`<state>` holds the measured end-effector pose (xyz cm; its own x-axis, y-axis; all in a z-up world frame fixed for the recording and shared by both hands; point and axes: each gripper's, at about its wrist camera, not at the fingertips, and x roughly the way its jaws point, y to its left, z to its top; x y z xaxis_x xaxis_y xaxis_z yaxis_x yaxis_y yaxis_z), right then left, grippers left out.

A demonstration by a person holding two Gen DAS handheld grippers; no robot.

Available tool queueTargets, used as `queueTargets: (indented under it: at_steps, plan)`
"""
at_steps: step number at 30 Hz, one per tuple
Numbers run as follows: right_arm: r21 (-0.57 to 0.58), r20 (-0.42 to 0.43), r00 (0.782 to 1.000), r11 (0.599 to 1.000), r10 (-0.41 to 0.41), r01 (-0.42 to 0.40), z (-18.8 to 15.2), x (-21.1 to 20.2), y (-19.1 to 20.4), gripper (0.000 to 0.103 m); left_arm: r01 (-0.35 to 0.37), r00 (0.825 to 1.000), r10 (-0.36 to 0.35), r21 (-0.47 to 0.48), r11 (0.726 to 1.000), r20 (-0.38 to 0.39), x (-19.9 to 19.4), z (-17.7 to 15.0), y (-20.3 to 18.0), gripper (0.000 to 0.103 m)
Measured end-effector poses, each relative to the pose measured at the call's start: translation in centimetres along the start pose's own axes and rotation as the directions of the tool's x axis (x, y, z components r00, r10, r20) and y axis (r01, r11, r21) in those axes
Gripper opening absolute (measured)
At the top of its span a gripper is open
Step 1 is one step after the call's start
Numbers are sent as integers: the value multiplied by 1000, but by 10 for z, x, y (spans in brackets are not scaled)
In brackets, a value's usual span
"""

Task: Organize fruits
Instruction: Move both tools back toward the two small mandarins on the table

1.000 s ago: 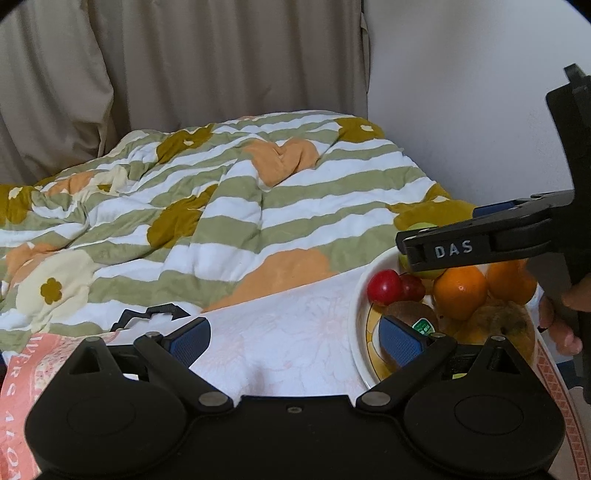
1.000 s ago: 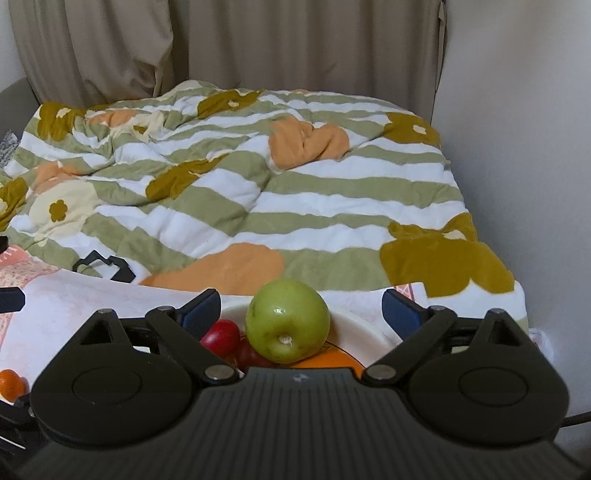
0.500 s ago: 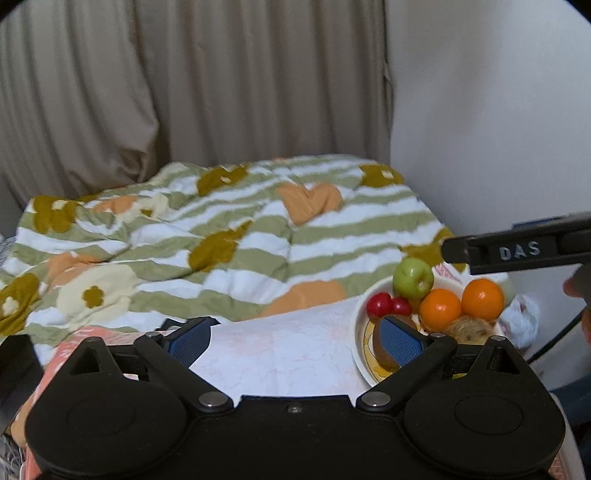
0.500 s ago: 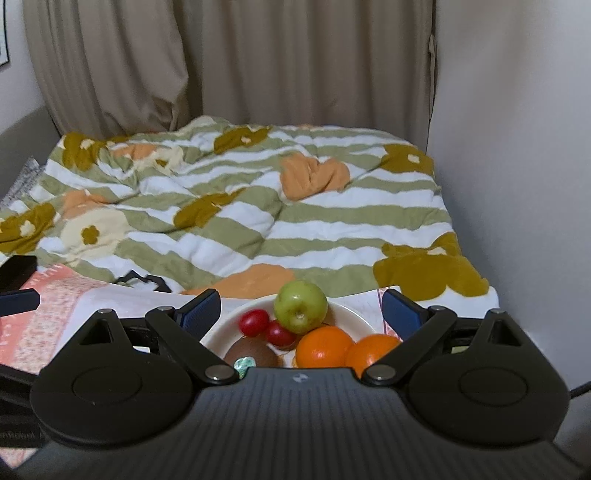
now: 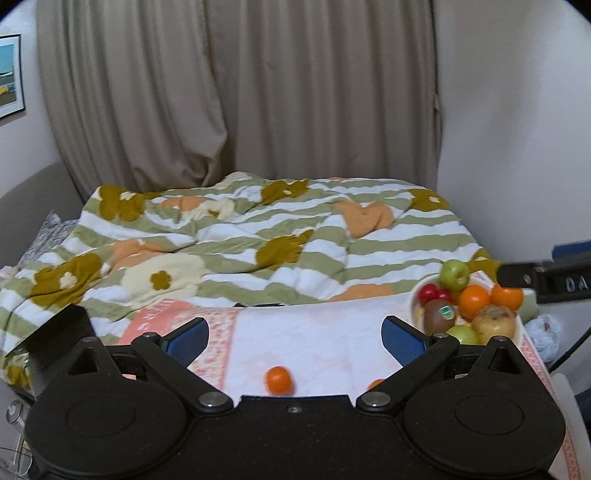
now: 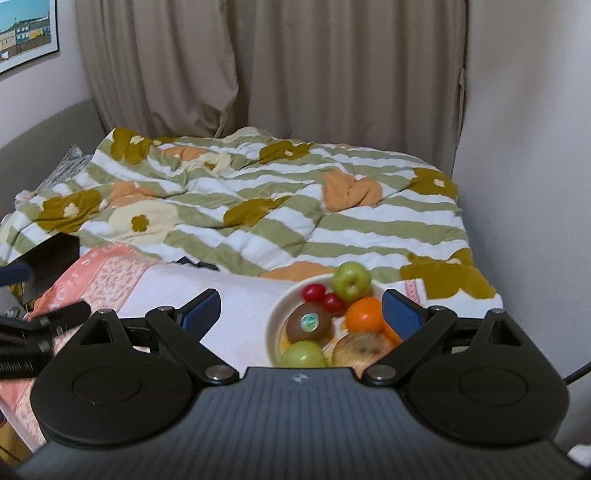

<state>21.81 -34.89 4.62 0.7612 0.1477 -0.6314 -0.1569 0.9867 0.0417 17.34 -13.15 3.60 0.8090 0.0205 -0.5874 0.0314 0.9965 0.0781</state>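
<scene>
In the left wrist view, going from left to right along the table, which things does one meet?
Black box → left gripper → small orange on the cloth → kiwi in the bowl → right gripper's finger.

Striped quilt (image 5: pixel 280 236), curtain (image 5: pixel 236 92), wall pic (image 6: pixel 26 33)
</scene>
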Motion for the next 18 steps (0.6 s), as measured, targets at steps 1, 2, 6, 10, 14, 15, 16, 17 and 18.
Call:
queueTargets:
  at_steps: [1, 2, 6, 10, 14, 15, 16, 17, 18]
  plan:
    - [6, -7, 1000, 1000, 5, -5, -3, 0, 5, 103, -4, 1000, 4, -2, 1000, -1, 0, -1, 6, 102]
    - [13, -15, 1000, 1000, 14, -14, -6, 1, 10, 103, -9, 1000, 9, -2, 1000, -1, 2, -3, 11, 102]
    - [23, -54, 998, 1000, 22, -21, -19, 12, 31, 103, -1, 1000, 1, -4, 1000, -20, 17, -10, 33, 102]
    - [45, -102, 995, 999, 15, -10, -27, 34, 49, 103, 13, 997, -13, 0, 1000, -72, 43, -15, 52, 102]
    - [51, -155, 988, 999, -1, 9, -38, 63, 68, 103, 60, 989, -61, -6, 998, -135, 76, -23, 70, 102]
    - [53, -167, 986, 998, -5, 14, -41, 71, 72, 103, 72, 986, -72, -4, 997, -151, 84, -24, 72, 102]
    - [55, -177, 984, 998, -8, 18, -44, 77, 75, 103, 83, 982, -82, 0, 997, -168, 93, -26, 75, 102]
    - [57, -189, 982, 998, -11, 22, -48, 85, 80, 103, 96, 978, -94, 2, 995, -188, 103, -29, 76, 102]
    - [57, -201, 980, 998, -13, 25, -51, 91, 83, 103, 112, 972, -109, 0, 994, -208, 111, -30, 78, 102]
